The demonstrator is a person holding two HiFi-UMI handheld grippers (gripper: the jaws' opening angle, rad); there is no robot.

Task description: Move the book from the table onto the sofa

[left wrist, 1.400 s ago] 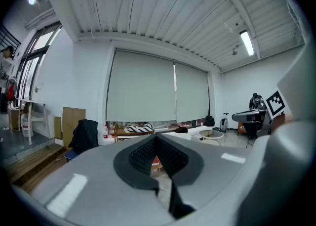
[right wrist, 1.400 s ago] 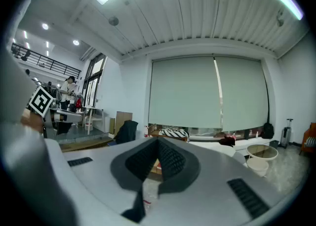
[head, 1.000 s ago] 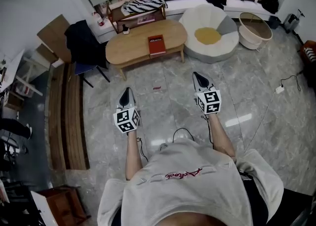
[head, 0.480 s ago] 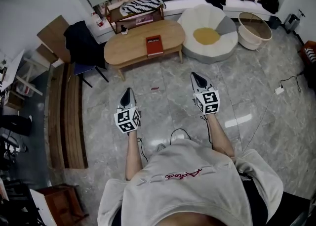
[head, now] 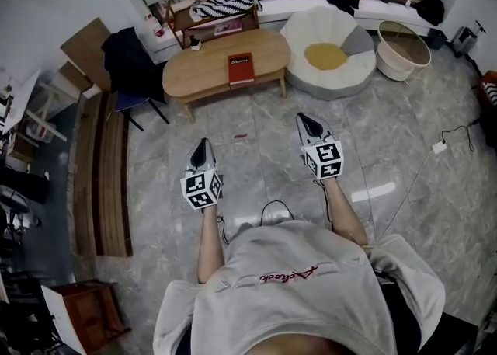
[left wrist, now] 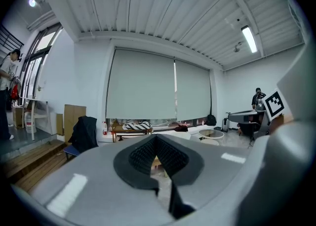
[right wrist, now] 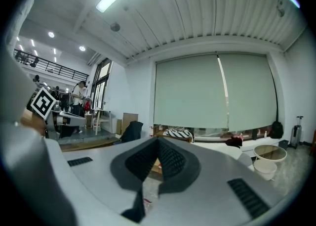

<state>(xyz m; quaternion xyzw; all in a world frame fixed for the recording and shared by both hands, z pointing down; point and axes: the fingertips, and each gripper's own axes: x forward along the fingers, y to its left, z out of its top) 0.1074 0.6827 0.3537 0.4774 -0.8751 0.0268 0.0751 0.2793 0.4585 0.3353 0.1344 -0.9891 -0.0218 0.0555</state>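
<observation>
A red book (head: 241, 67) lies flat on the oval wooden table (head: 203, 74) at the far side of the room. Right of the table stands the white rounded sofa (head: 342, 74) with a yellow cushion (head: 324, 55) on it. My left gripper (head: 203, 145) hangs over the marble floor, well short of the table, shut and holding nothing. My right gripper (head: 303, 119) is a little farther forward, pointing toward the gap between table and sofa, also shut and holding nothing. In the left gripper view the left gripper (left wrist: 156, 139) shows its pads together, as the right gripper (right wrist: 158, 142) does in the right gripper view.
A chair draped with a black jacket (head: 130, 62) stands left of the table. Behind the table is a low shelf with a striped cloth (head: 225, 2). A round basket (head: 402, 47) sits right of the sofa. Wooden boards (head: 101, 175) lie along the left. A cable (head: 446, 140) trails at right.
Both grippers have drifted a little forward toward the table, still shut. The book has not moved.
</observation>
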